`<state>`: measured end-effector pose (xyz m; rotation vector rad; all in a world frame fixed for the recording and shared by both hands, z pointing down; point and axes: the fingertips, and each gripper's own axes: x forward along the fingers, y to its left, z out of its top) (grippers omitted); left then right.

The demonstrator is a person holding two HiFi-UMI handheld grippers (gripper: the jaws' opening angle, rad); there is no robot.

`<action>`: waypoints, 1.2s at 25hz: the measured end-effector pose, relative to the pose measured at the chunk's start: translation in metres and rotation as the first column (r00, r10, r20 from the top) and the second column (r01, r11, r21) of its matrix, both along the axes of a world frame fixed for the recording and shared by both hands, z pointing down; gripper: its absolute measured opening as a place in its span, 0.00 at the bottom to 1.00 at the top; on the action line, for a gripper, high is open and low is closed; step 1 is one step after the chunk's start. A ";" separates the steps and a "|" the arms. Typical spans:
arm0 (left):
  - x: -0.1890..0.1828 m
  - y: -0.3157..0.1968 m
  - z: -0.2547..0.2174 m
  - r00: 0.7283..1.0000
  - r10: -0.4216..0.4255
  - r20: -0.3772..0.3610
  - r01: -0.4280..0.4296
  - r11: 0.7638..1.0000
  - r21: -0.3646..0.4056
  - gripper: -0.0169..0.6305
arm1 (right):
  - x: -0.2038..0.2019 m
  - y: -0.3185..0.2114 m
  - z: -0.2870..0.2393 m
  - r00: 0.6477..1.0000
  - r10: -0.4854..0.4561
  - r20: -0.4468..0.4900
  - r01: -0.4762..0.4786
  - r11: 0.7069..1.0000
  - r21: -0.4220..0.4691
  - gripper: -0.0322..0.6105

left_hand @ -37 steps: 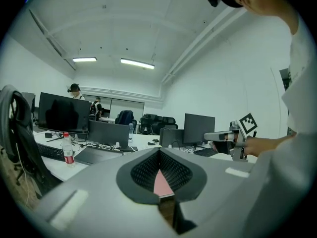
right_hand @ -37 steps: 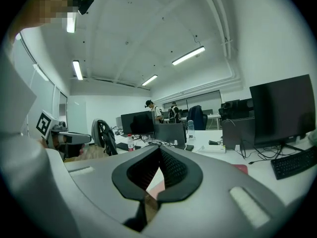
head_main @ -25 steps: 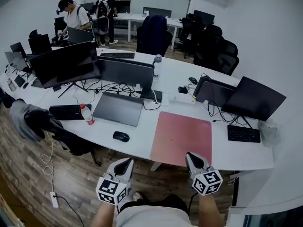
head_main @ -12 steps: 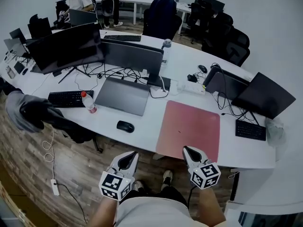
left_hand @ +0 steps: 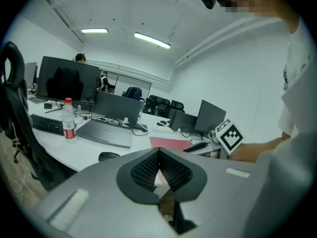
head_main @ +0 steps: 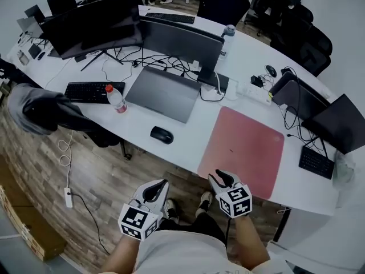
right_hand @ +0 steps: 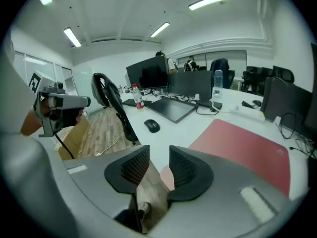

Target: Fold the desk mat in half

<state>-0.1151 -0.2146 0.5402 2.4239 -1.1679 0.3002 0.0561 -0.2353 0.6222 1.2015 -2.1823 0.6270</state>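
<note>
A pink desk mat (head_main: pixel 245 150) lies flat on the white desk (head_main: pixel 188 147), its near edge at the desk's front rim. My right gripper (head_main: pixel 219 179) hovers just before the mat's near left corner; its jaws are opening, with nothing between them. In the right gripper view the mat (right_hand: pixel 242 143) spreads out beyond the parted right gripper (right_hand: pixel 158 167). Further left, off the desk and over the floor, my left gripper (head_main: pixel 157 189) is shut and empty. The left gripper view shows the left gripper (left_hand: pixel 158 153) with its pads together and the mat (left_hand: pixel 168 143) ahead.
A black mouse (head_main: pixel 161 135), a closed grey laptop (head_main: pixel 165 93), a water bottle (head_main: pixel 116 99) and a keyboard (head_main: pixel 91 90) sit left of the mat. Behind it run monitors and cables. Dark laptops (head_main: pixel 296 99) and a small keyboard (head_main: pixel 315 161) lie at the right. A chair with a jacket (head_main: pixel 40 110) stands at the left.
The view has tilted down and come nearer the desk. Both grippers now sit closer to the mat's front edge, and the right gripper's jaws have parted.
</note>
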 end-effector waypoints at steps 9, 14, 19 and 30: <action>-0.005 0.014 0.019 0.997 -0.072 0.035 0.074 0.995 -0.062 0.03 | -0.029 0.001 0.087 0.943 -0.225 -0.244 0.199 0.972 -0.129 0.32; -0.016 0.019 0.030 0.990 -0.133 0.050 0.137 0.986 -0.096 0.03 | -0.034 0.004 0.131 0.896 -0.296 -0.332 0.247 0.952 -0.183 0.31; -0.024 0.025 0.037 0.985 -0.165 0.042 0.169 0.976 -0.138 0.03 | -0.036 0.002 0.154 0.861 -0.318 -0.397 0.249 0.944 -0.216 0.27; -0.019 0.016 0.043 0.988 -0.148 0.040 0.152 0.977 -0.152 0.03 | -0.036 0.000 0.158 0.850 -0.299 -0.434 0.240 0.953 -0.187 0.21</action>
